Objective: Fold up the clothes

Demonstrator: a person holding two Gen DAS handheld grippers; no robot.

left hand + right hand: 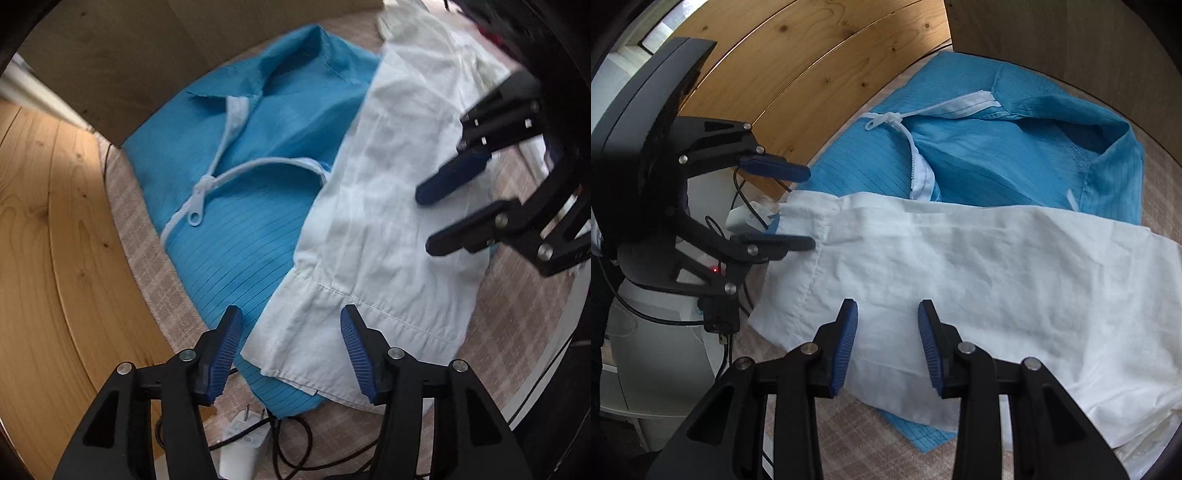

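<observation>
Two garments overlap on the checked surface. Left wrist view: left gripper (290, 354) hangs fingers apart, holding nothing, over the hemmed end of the white cloth (388, 206), which runs lengthwise away across the blue jacket (258, 155). Right wrist view: right gripper (886, 345), narrower gap, also empty, hovers over the cloth's near long edge

I can't see how far the blue zip-front garment (266, 236) runs to its right, because the white garment (388, 206) lies over that side of it, and the white one's far end is cut by the edge of my right wrist view. My right gripper (424, 218) shows blurred at the left wrist view's rim. A white plug adapter (242, 443) sits half behind my left gripper (291, 354), its printed label too small to read.
</observation>
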